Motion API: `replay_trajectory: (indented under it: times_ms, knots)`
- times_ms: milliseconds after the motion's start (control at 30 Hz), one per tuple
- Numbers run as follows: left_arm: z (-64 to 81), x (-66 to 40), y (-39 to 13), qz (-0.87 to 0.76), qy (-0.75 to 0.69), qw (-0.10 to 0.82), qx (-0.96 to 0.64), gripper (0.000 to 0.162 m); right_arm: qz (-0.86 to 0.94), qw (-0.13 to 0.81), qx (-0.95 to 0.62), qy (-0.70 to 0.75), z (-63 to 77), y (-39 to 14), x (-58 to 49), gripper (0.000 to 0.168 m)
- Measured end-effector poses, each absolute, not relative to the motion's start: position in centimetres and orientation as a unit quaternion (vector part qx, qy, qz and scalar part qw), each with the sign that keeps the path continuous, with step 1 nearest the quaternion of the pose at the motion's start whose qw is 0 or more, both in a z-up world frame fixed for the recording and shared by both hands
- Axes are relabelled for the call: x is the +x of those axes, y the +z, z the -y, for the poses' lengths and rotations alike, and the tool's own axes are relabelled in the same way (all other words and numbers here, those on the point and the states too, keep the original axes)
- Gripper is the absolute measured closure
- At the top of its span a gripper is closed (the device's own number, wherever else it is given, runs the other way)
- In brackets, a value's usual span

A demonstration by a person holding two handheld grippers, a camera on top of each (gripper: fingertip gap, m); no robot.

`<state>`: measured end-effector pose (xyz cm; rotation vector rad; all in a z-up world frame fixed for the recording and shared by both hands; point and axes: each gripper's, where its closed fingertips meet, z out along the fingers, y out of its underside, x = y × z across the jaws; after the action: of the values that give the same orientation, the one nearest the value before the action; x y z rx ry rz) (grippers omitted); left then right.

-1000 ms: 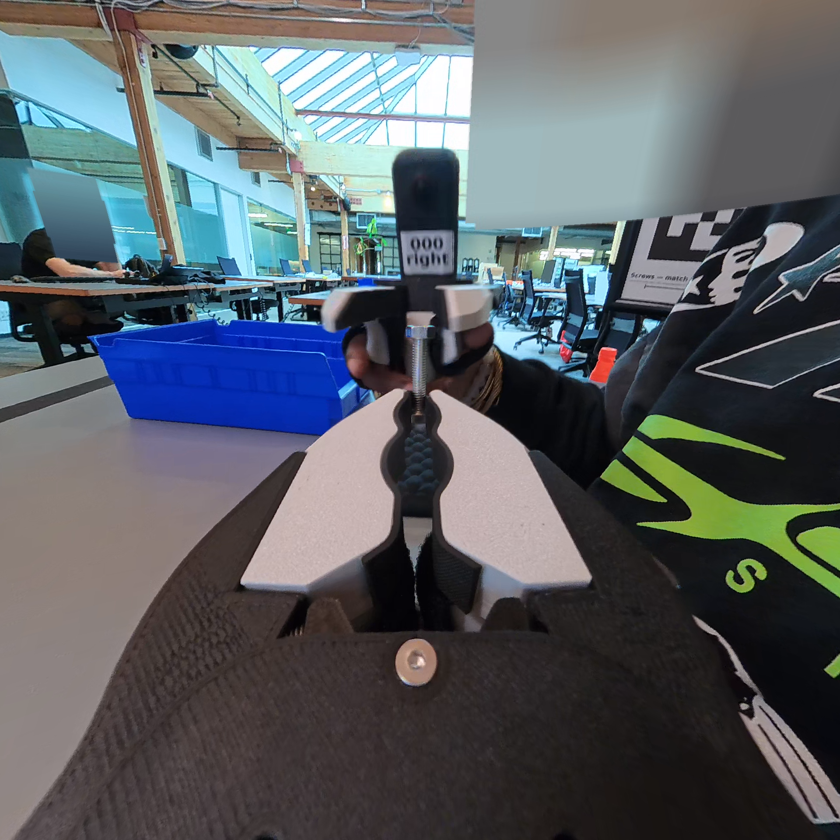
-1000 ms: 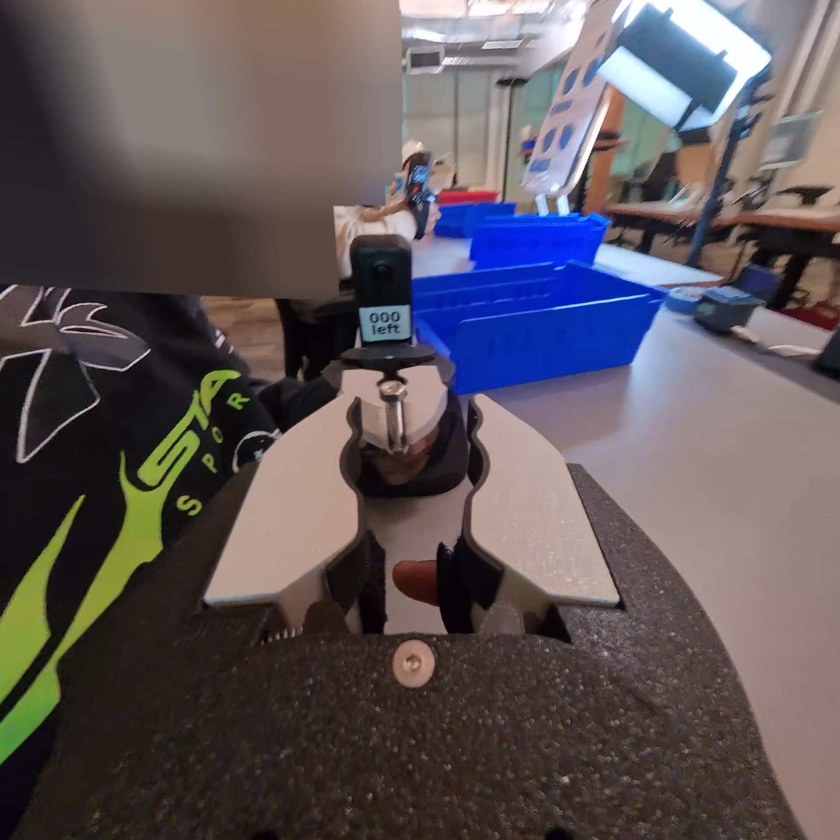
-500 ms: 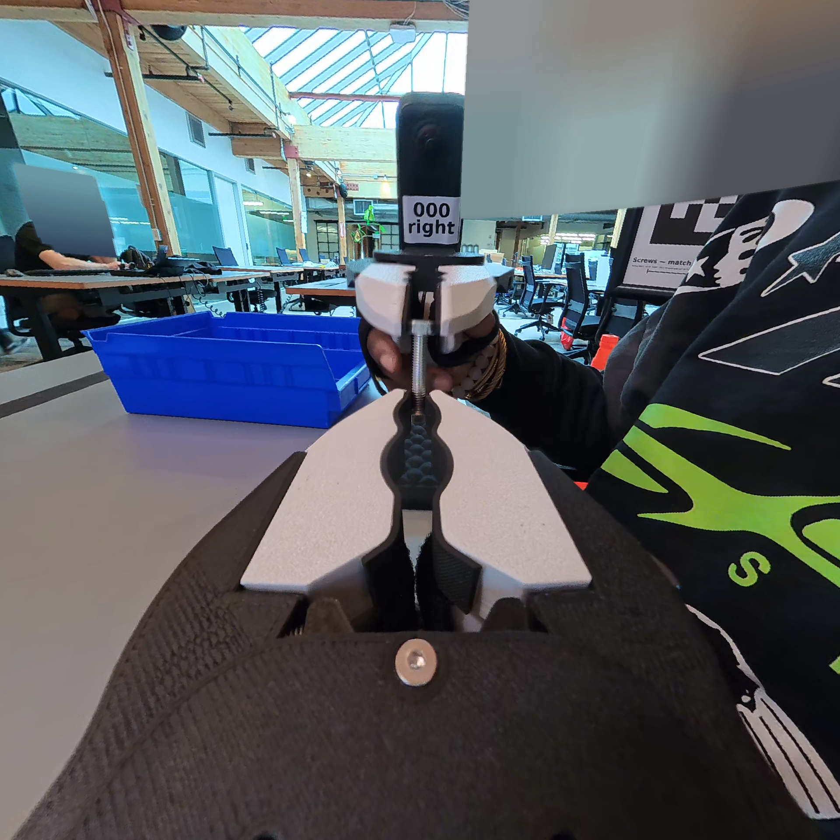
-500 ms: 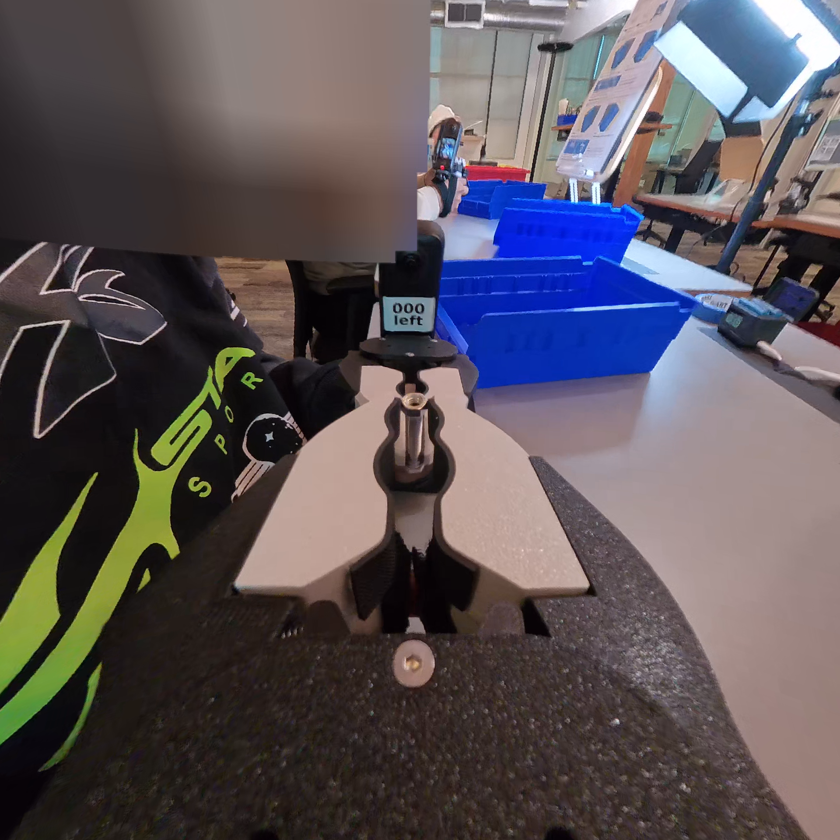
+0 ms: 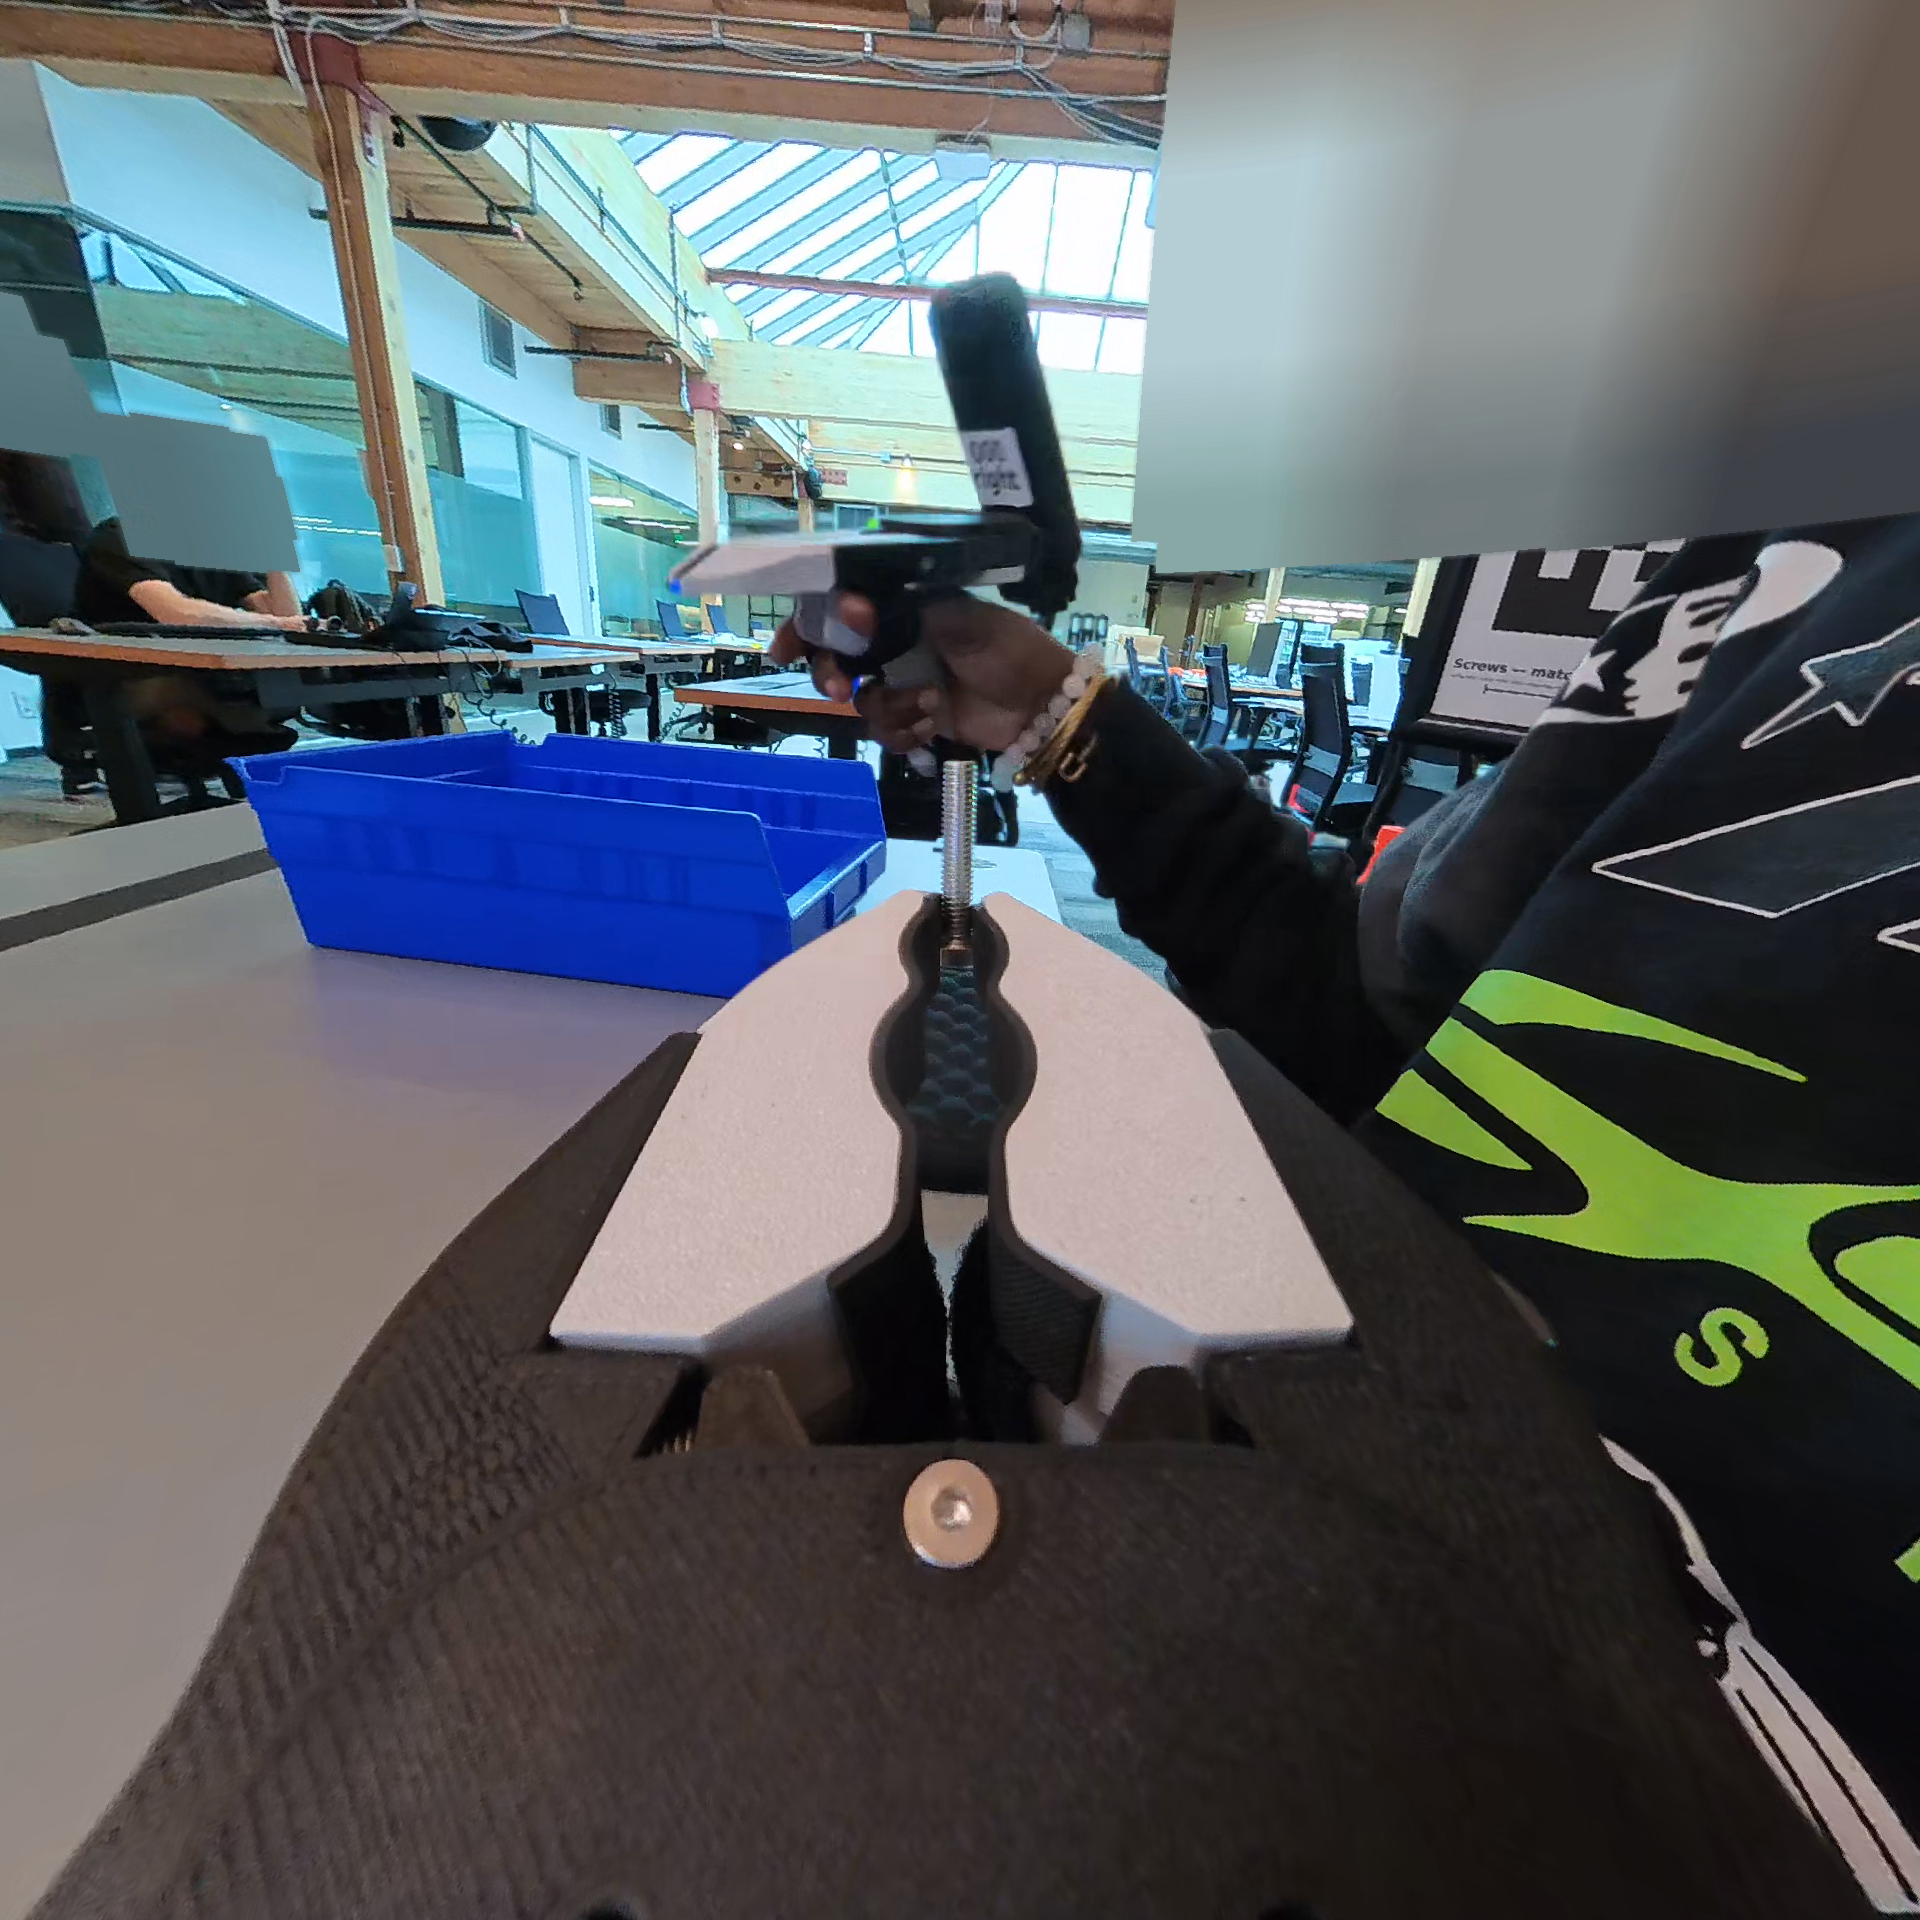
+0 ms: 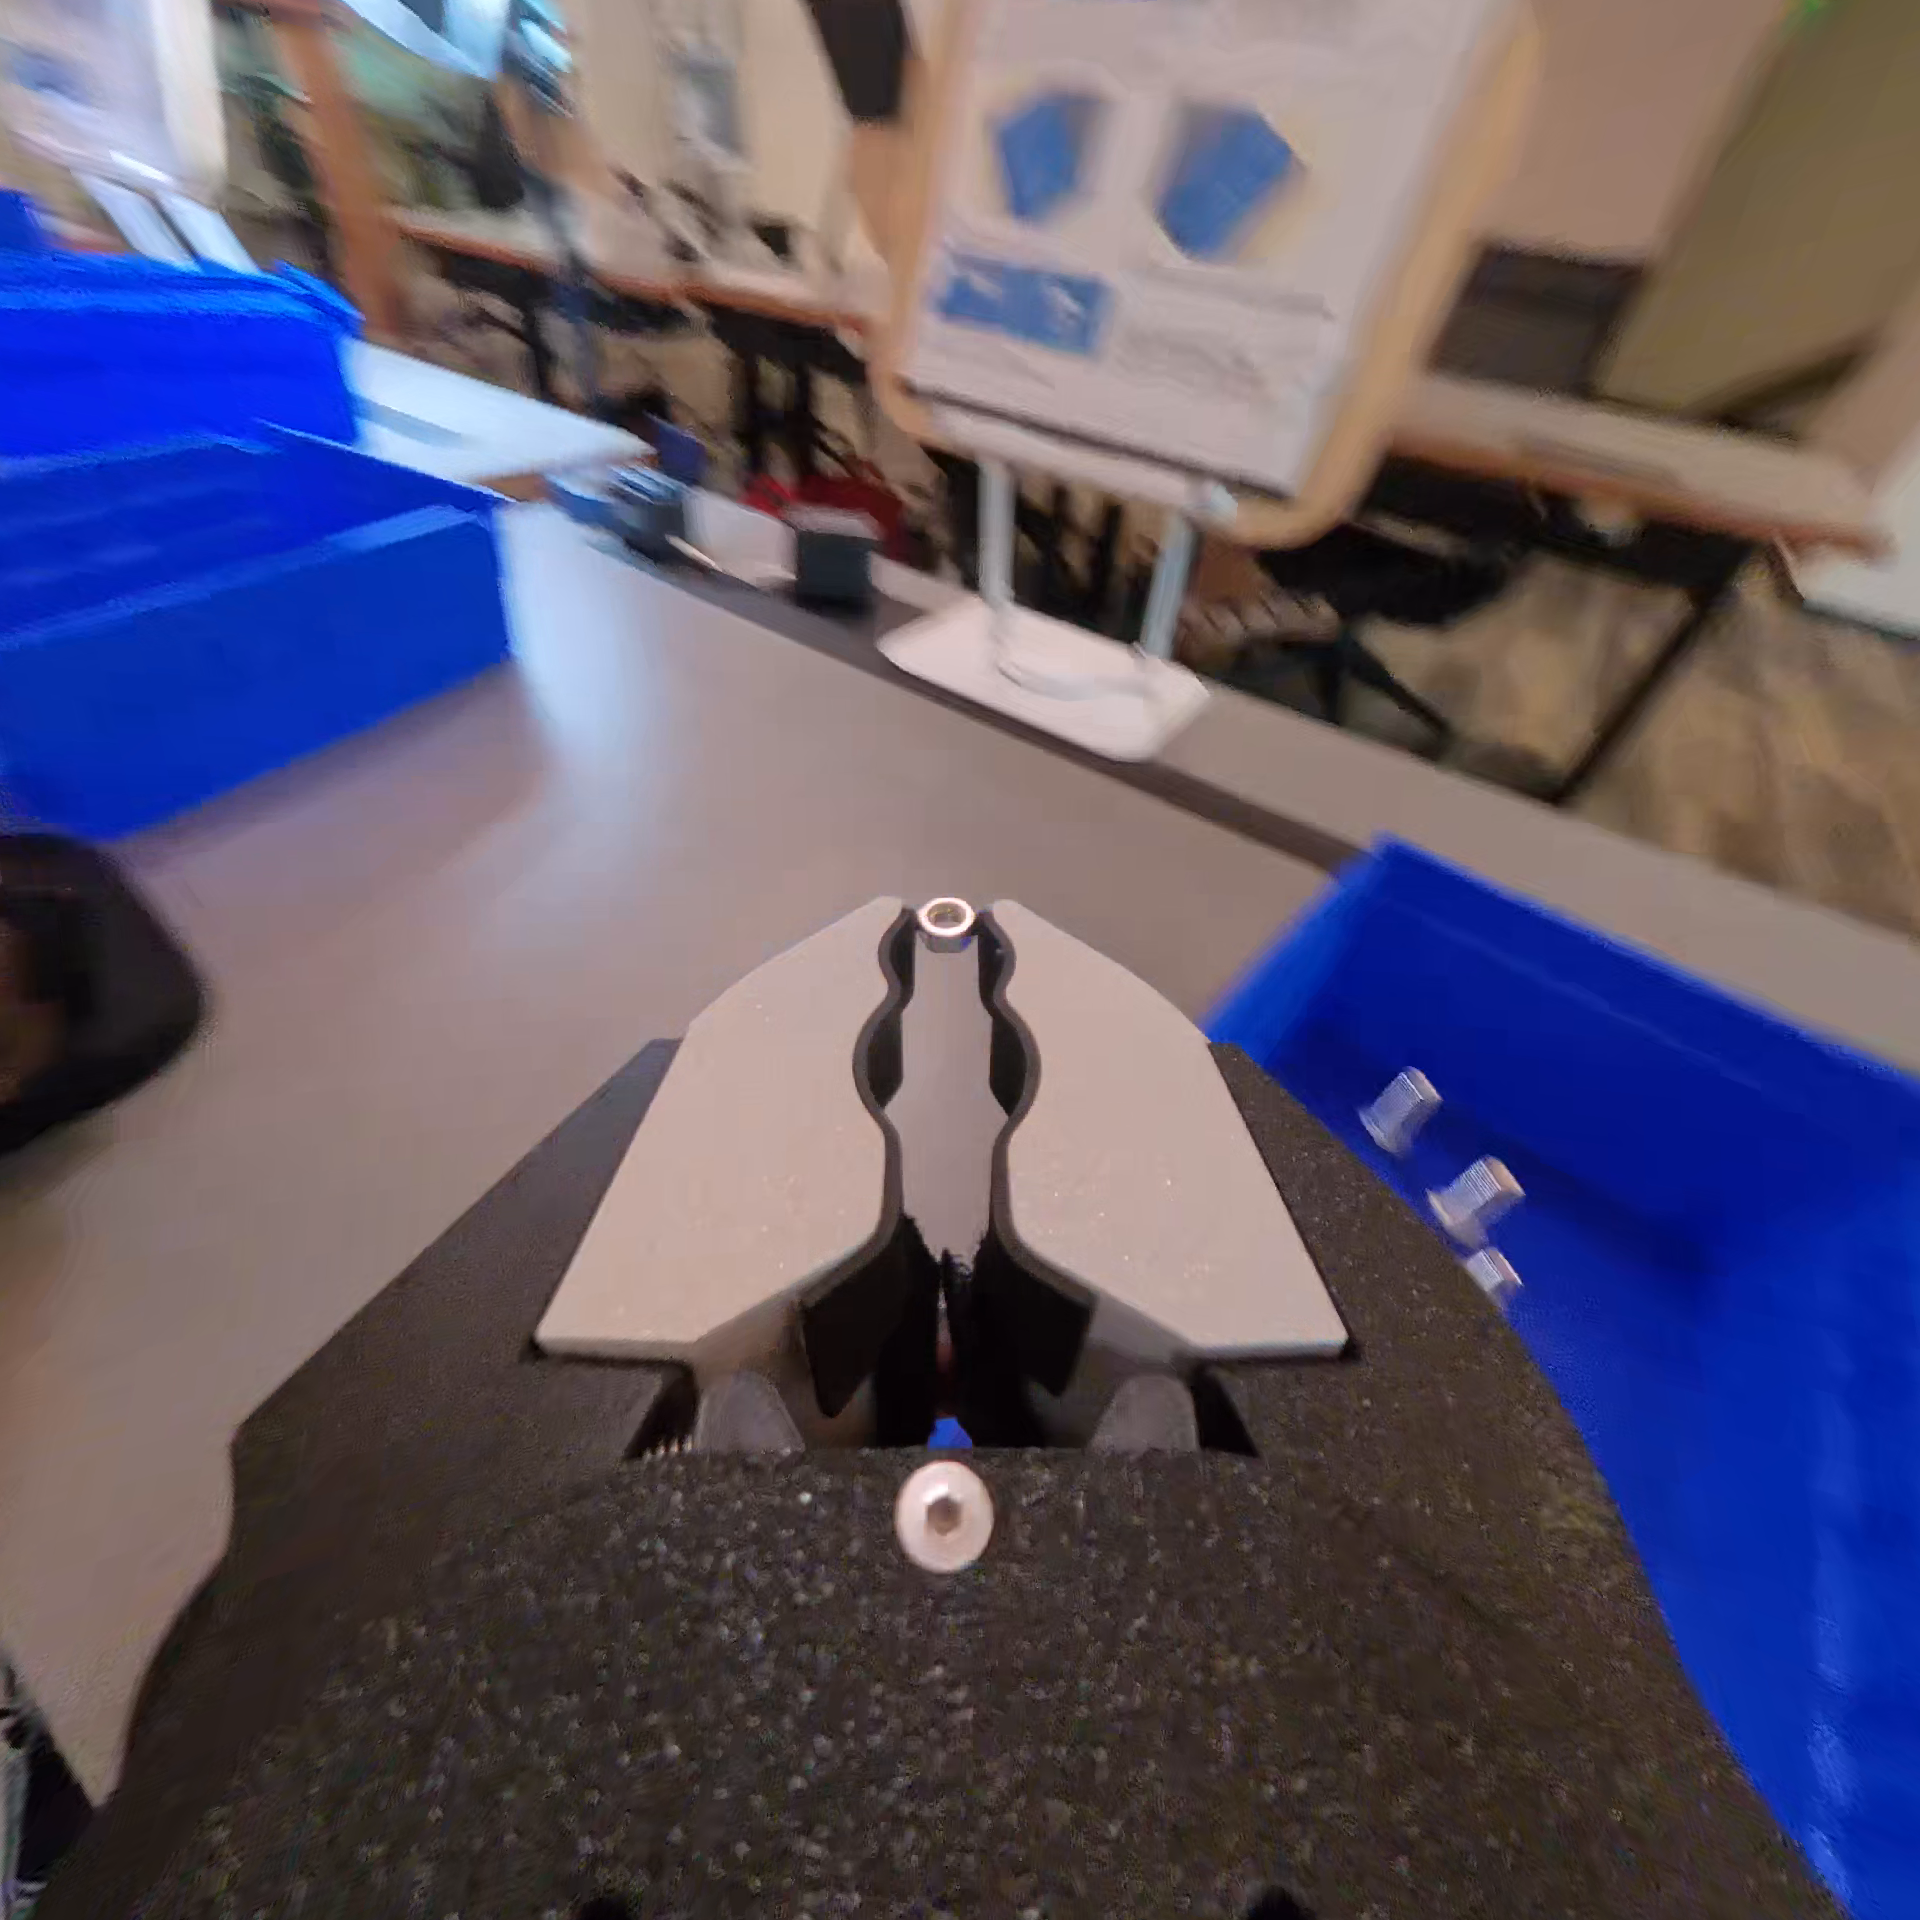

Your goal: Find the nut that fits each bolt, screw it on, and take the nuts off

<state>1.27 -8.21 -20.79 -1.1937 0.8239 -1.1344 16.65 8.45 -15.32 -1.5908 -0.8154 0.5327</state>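
Observation:
My left gripper [image 5: 956,906] is shut on a silver bolt [image 5: 957,831] that stands with its bare threaded end up. My right gripper [image 6: 945,914] is shut on a small silver nut [image 6: 945,925] held at its fingertips, over the grey table. In the left wrist view the right gripper [image 5: 686,582] is held by a hand, above and behind the bolt, pointing left and clear of it. No nut shows on the bolt.
A blue bin [image 5: 561,842] stands on the grey table [image 5: 260,1091] behind my left gripper. In the right wrist view a blue bin [image 6: 1662,1143] at the right holds several silver bolts [image 6: 1475,1195]; another blue bin [image 6: 208,623] is at the left. The person's black and green shirt [image 5: 1662,1039] is close at the right.
My right gripper shut around the bolt's top, then came away with the nut and swung aside over the table. The bolt in my left gripper now has a bare end.

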Motion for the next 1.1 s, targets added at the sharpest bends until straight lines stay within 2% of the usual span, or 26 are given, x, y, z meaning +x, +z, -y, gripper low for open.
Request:
replay_trajectory:
  times_ms: [200,533,767,900,1100]
  knots:
    - [8.2,1.3,-20.8,-0.356,-0.489,0.606,-0.517,0.156,0.244,0.488,-0.832,0.099,-14.9,-21.9,25.2,0.157]
    - [8.1,1.3,-20.8,-0.355,-0.491,0.605,-0.517,0.156,0.194,0.300,-0.934,0.024,-17.6,-31.4,29.6,0.157]
    - [8.1,1.2,-20.8,-0.354,-0.492,0.605,-0.517,0.156,0.188,0.258,-0.948,0.021,-17.9,-33.3,30.0,0.156]
    - [8.1,1.3,-20.8,-0.354,-0.492,0.604,-0.517,0.156,0.192,0.250,-0.949,0.018,-17.7,-33.4,30.1,0.150]
    - [8.0,1.3,-20.8,-0.354,-0.491,0.605,-0.518,0.156,0.203,0.311,-0.928,0.035,-17.8,-31.2,28.7,0.149]
